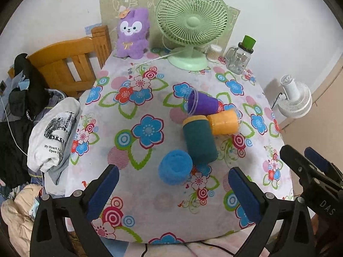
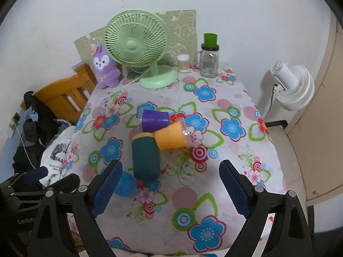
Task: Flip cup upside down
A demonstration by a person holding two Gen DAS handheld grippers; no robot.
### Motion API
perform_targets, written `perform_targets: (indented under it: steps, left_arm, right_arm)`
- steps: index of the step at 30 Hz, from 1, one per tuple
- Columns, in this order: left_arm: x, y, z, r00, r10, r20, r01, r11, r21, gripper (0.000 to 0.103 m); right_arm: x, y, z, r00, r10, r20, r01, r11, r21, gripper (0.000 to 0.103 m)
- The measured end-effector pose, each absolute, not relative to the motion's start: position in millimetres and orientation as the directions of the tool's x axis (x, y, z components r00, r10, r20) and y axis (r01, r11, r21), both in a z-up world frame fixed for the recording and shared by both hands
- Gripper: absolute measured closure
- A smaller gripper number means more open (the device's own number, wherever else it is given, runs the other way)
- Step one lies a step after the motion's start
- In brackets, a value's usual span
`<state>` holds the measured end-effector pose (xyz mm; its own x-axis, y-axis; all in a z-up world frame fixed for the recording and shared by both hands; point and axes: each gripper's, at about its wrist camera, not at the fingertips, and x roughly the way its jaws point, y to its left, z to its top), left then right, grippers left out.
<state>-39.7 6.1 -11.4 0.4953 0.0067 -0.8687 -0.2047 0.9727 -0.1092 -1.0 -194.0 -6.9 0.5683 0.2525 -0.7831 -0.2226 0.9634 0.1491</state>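
Only the left wrist view shows the blue cup (image 1: 175, 168) whole: it stands mouth-down on the flowered tablecloth (image 1: 137, 115), just ahead of the left gripper (image 1: 173, 189) and between the lines of its two fingers. From the right wrist view that same cup (image 2: 125, 184) is half hidden behind the near finger pad (image 2: 107, 189), off to the left of the right gripper (image 2: 169, 190). Each camera also catches the other tool at its edge: the right one at the far right of the left view, the left one (image 2: 46, 176) at the lower left of the right view.

Both grippers are spread wide, gripping nothing and touching nothing.

Ahead of them lie three more cups, all on their sides and bunched together. A dark green cup (image 1: 199, 141) with a yellow band lies closest, its far end against an orange cup (image 1: 225, 122) whose clear rim points right. Beyond those a purple cup (image 1: 202, 103) lies with its clear rim pointing left; it touches the orange one. In the right view the dark green cup sits straight ahead between the fingers.

Farther back stand a green fan (image 1: 190, 27), a purple plush toy (image 1: 131, 34) and a glass jar (image 1: 240, 57) with a small green cup on its lid.
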Motion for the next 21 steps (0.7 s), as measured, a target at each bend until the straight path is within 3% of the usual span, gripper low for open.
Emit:
perform_targets:
  steps: [10, 21]
  left_arm:
    - [-44.5, -3.6, 2.5, 0.501, 0.086, -0.861, -0.263, 0.963, -0.057, 0.0]
    - [-47.3, -16.6, 5.2, 0.501, 0.095, -0.86, -0.235, 0.972, -0.029, 0.0]
  right_arm:
    - [-8.6, -205.4, 2.7, 0.57, 0.18, -0.802, -0.204, 0.976, 0.075, 0.01]
    - [-12.4, -206.2, 4.4, 0.548, 0.19, -0.814, -0.204, 0.975, 0.09, 0.01]
